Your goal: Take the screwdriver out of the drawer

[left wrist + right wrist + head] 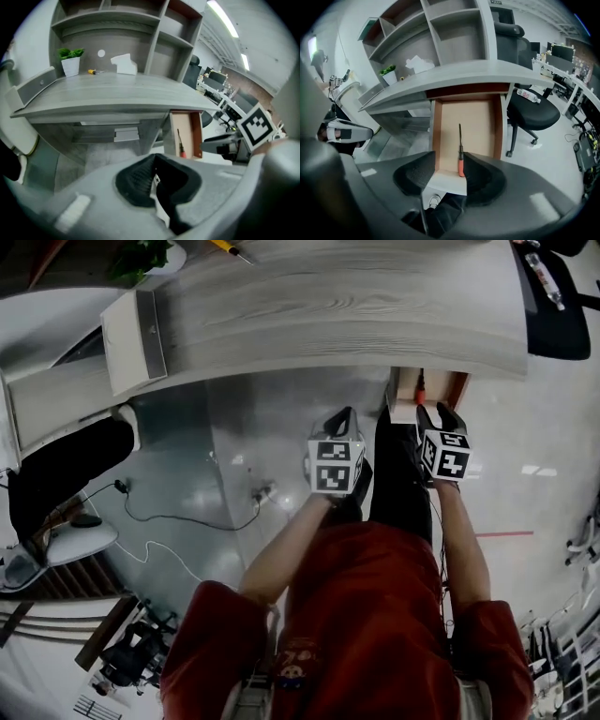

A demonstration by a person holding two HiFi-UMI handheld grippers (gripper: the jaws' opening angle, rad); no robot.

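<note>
Dim, even light from long white ceiling strip lamps (224, 18); glare on glossy grey floor (239, 461); fisheye-bent, dark-cornered edges; left gripper (154, 177) blurred close-up.

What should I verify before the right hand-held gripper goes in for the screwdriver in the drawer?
1. Drawer open: ok, it is pulled out from under the desk.
2. Screwdriver exposed: ok, it lies alone on the drawer floor with its orange handle toward the front.
3. Right hand-held gripper ready: ok, jaws apart with nothing between them.
4. Right hand-held gripper lined up: not ok, the handle shows close to the right-side jaw rather than centred, and the gripper is not yet over the drawer.
5. Left hand-held gripper clear: ok, jaws together and off to the drawer's left.
</note>
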